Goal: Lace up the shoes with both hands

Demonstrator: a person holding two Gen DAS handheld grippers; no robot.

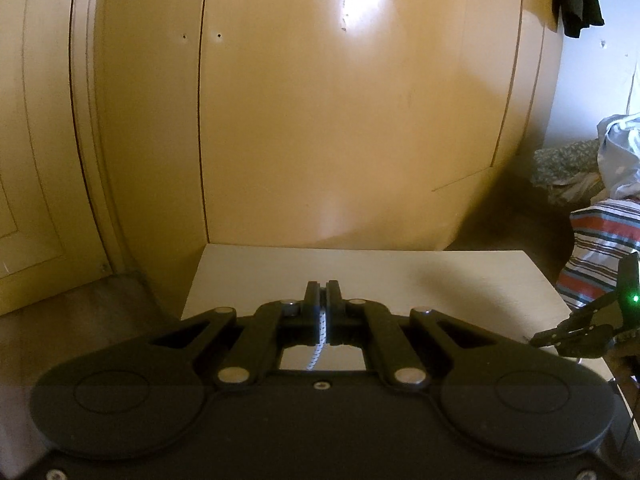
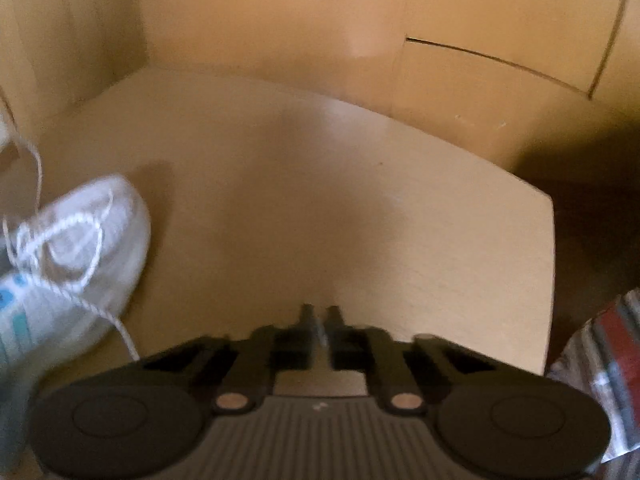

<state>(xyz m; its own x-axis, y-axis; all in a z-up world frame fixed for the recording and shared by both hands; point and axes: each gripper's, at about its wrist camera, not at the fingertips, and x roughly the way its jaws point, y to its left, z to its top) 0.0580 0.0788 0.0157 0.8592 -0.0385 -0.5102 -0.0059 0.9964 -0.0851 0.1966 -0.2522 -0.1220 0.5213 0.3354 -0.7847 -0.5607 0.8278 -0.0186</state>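
1. My left gripper [image 1: 321,285] has its black jaws pressed together on a white speckled woven shoelace [image 1: 319,340]; the lace runs down between them and drops out of sight behind the gripper body.
2. My right gripper [image 2: 320,312] shows its jaws drawn narrow with a thin slit between; the picture is blurred there, and I cannot tell whether anything sits in that slit.
3. The white mesh sneaker with pale blue side marks [image 2: 72,256] lies at the left edge of the pale wooden tabletop [image 2: 400,220], toe pointing to the far side; its heel is cut off by the frame.
4. Loose white lace loops over the sneaker's top; one strand runs toward my right gripper and vanishes behind its body; another climbs off the left border.
5. I see no containers; a striped cloth [image 1: 600,248] beyond the tabletop's right edge is cut off.
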